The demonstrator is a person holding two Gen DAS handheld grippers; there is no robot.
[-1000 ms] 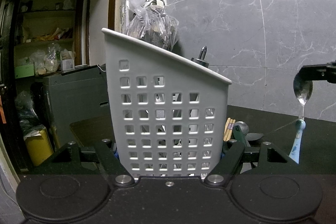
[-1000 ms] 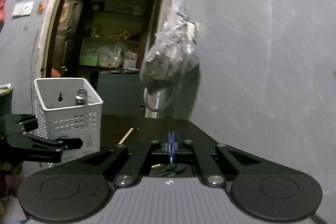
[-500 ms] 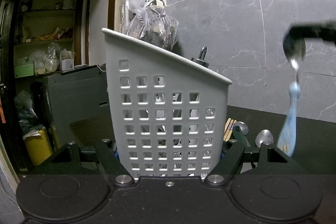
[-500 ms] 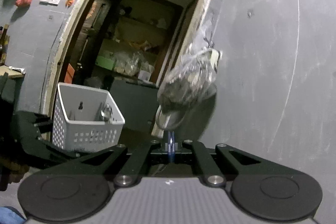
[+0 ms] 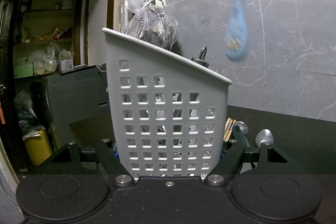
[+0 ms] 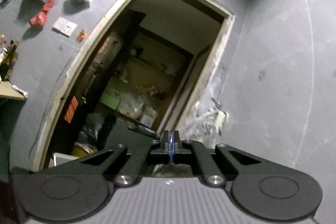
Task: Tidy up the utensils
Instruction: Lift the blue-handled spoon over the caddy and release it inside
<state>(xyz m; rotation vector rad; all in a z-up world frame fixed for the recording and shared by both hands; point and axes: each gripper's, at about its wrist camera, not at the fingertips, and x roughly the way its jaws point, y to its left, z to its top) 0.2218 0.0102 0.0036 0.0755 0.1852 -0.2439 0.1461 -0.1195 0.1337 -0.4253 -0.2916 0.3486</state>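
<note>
A white perforated utensil basket (image 5: pixel 168 110) stands on the dark counter (image 5: pixel 294 140), filling the middle of the left wrist view. My left gripper (image 5: pixel 169 150) is shut on it, one finger against each side wall. A dark metal knob (image 5: pixel 200 57) pokes above the basket's rim. High at the upper right hangs a spoon with a light blue handle (image 5: pixel 236 35), handle down and blurred, above and right of the basket. My right gripper (image 6: pixel 170 141) is shut on its bowl end; only a thin blue edge shows between the pads there.
On the counter right of the basket lie two metal spoons (image 5: pixel 264 137), wooden chopsticks (image 5: pixel 229 128) and a green-handled tool (image 5: pixel 239 136). A plastic bag (image 5: pixel 151 24) hangs on the grey marble wall behind. A doorway with cluttered shelves (image 5: pixel 48 39) and a yellow bin (image 5: pixel 37 148) lies left.
The right gripper has lifted the blue-handled spoon from counter height up to the top of the left wrist view. Its camera has tilted upward and rolled, losing the basket. The left gripper stayed still.
</note>
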